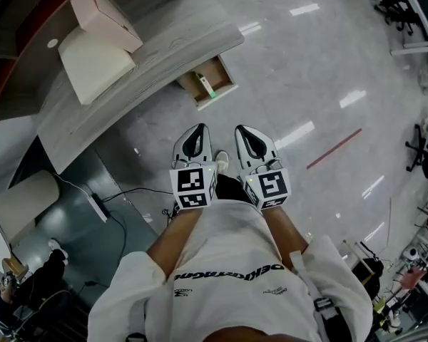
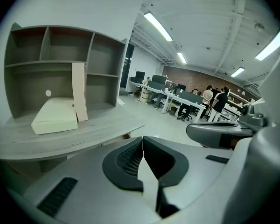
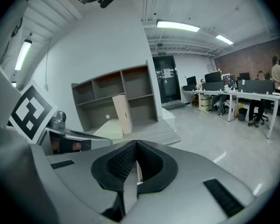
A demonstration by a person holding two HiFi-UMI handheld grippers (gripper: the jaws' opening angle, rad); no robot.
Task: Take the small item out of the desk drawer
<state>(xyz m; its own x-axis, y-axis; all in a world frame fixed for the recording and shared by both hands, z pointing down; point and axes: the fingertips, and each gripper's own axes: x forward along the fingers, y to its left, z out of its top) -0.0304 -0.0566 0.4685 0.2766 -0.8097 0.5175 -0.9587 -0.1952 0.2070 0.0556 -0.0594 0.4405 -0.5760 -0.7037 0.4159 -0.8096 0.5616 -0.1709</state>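
Above the floor [image 1: 292, 84], apart from the worktop [image 1: 150, 55] | left hand-held gripper [image 1: 197, 130] is held clenched, empty | right hand-held gripper [image 1: 242, 130] likewise | drawer [image 1: 219, 69] is seen open | small green item [image 1: 209, 90] is seen inside

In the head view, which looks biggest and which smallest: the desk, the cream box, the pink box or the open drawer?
1. desk
2. cream box
3. pink box and open drawer: these two look about alike. The drawer sits lower, farther from the camera, so I won't rank them.
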